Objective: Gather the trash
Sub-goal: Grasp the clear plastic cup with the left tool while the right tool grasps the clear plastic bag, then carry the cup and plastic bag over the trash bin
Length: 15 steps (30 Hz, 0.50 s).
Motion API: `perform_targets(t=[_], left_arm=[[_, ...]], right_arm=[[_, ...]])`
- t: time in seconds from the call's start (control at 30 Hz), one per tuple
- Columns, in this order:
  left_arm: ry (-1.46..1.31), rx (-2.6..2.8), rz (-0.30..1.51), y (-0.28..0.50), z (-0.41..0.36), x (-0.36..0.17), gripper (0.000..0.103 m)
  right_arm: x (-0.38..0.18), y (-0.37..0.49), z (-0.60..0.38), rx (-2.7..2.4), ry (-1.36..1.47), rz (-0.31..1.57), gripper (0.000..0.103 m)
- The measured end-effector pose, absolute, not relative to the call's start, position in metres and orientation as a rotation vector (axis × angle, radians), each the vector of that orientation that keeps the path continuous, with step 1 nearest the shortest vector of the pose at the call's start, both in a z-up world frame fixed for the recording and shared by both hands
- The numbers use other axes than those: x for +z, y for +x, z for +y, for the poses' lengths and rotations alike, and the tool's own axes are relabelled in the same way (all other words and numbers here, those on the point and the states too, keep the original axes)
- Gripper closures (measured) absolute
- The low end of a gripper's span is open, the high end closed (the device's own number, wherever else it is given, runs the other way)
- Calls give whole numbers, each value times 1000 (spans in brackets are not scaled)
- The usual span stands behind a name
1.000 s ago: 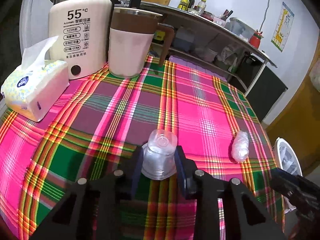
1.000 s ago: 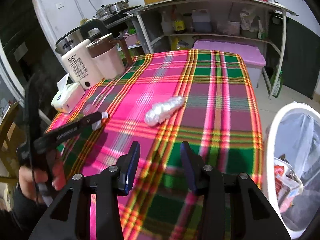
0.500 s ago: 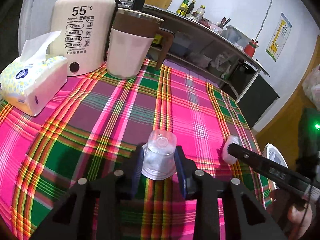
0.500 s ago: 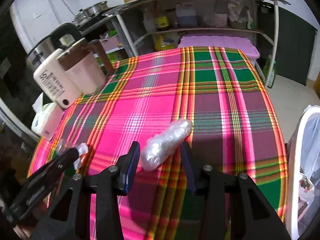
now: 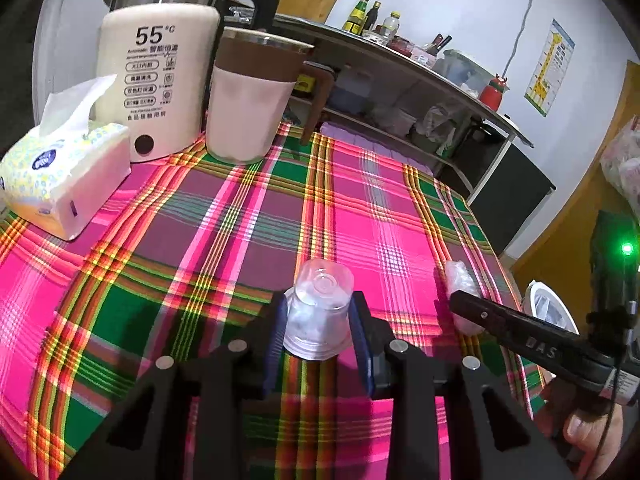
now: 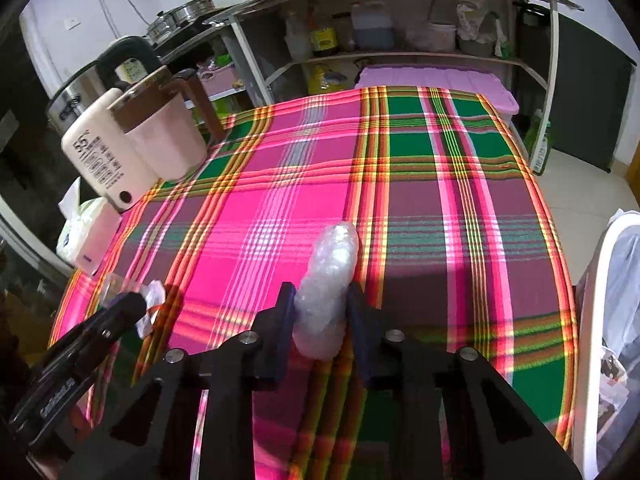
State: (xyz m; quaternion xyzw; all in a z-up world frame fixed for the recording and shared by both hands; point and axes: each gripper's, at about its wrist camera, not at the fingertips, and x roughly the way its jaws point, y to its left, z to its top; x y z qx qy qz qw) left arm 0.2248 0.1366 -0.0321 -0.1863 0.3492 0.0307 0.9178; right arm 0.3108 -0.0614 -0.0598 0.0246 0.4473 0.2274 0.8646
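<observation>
My left gripper (image 5: 318,330) is shut on a clear plastic cup (image 5: 318,314) and holds it bottom-forward over the plaid tablecloth (image 5: 248,216). My right gripper (image 6: 322,322) stands open around a crumpled roll of clear plastic wrap (image 6: 330,280) that lies on the cloth, a jaw on either side. The wrap (image 5: 458,280) and the right gripper's finger (image 5: 520,330) also show at the right of the left wrist view. The left gripper with the cup (image 6: 128,300) shows at the lower left of the right wrist view.
A white kettle (image 5: 156,76), a pink jug (image 5: 248,100) and a tissue box (image 5: 60,176) stand at the table's far left. A white trash bin (image 6: 612,328) with a bag liner stands on the floor by the table's right edge. Shelves (image 6: 400,20) behind.
My right gripper has moved forward to the plastic wrap, which now sits between its jaws. The left gripper keeps its hold on the cup, nearly still.
</observation>
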Motion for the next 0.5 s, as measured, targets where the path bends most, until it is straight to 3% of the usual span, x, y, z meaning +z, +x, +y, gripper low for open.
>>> perform_targets(t=[0.5], left_arm=[[-291,8,716,186,86,-13,70]], right_arm=[[-31,235,-114,548,57,870,76]])
